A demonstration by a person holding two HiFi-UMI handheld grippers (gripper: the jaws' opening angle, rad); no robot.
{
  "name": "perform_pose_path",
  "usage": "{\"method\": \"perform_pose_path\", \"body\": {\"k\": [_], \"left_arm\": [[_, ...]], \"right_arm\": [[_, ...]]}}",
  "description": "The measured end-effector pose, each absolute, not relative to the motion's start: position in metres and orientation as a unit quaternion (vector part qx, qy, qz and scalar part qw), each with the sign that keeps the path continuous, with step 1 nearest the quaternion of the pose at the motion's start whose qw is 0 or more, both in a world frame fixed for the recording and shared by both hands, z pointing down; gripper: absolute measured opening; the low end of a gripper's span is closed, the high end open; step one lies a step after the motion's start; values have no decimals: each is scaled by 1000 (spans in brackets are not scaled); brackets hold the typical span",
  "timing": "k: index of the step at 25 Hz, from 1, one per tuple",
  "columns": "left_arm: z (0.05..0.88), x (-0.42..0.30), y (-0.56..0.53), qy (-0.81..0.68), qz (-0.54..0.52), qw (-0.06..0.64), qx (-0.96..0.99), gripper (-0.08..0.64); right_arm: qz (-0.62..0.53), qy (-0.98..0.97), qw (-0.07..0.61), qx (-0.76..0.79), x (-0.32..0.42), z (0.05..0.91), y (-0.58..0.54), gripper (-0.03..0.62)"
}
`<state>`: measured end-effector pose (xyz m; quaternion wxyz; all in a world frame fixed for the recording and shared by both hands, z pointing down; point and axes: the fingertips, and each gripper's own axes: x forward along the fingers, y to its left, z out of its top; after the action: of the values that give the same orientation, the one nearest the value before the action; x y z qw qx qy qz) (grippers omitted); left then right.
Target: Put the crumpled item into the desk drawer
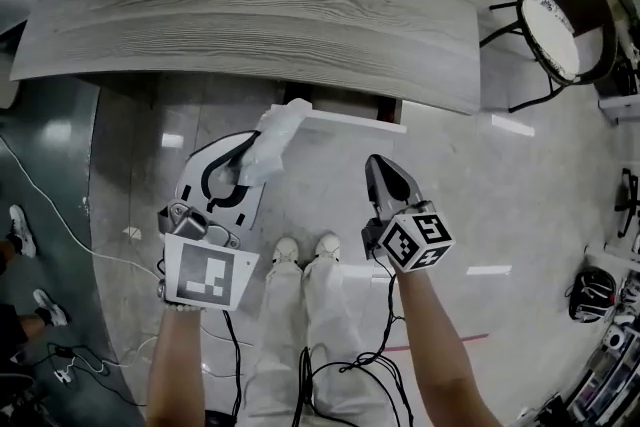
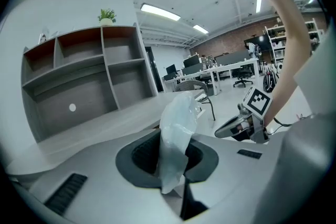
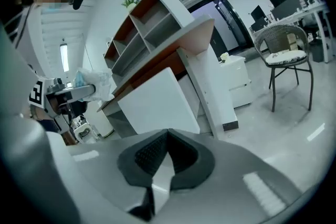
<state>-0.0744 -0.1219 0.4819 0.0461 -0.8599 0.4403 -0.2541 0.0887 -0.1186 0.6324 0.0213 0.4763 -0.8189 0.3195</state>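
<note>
My left gripper [image 1: 250, 155] is shut on the crumpled item [image 1: 272, 137], a translucent plastic bag that sticks up out of its jaws just in front of the desk. In the left gripper view the bag [image 2: 177, 128] stands pinched between the dark pads of the left gripper [image 2: 170, 152]. The desk drawer [image 1: 350, 120] is pulled open under the grey wooden desk [image 1: 260, 5], its white front [image 3: 157, 102] facing me. My right gripper [image 1: 380, 167] hovers right of the drawer, shut and empty; its jaws meet in the right gripper view [image 3: 167, 136].
A wicker chair [image 1: 562, 15] stands right of the desk. A shelf unit [image 2: 84, 76] rises behind the desk. A white pedestal cabinet [image 3: 236, 81] sits beside the desk leg. Cables [image 1: 60, 225] trail over the floor at the left, near another person's shoes [image 1: 20, 227].
</note>
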Motion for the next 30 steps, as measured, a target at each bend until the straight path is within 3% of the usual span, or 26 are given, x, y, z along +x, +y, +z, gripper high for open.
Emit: {"method": "perform_pose_path", "body": {"k": [6, 13, 30], "left_arm": [[475, -58, -130, 425, -284, 65, -857, 48], [490, -33, -145, 366, -379, 105, -843, 49], [528, -4, -175, 283, -513, 127, -800, 49]], "right_arm": [[251, -843, 53, 472, 98, 573, -114, 9], [205, -847, 41, 489, 121, 516, -115, 9], [233, -838, 27, 493, 147, 511, -104, 9]]}}
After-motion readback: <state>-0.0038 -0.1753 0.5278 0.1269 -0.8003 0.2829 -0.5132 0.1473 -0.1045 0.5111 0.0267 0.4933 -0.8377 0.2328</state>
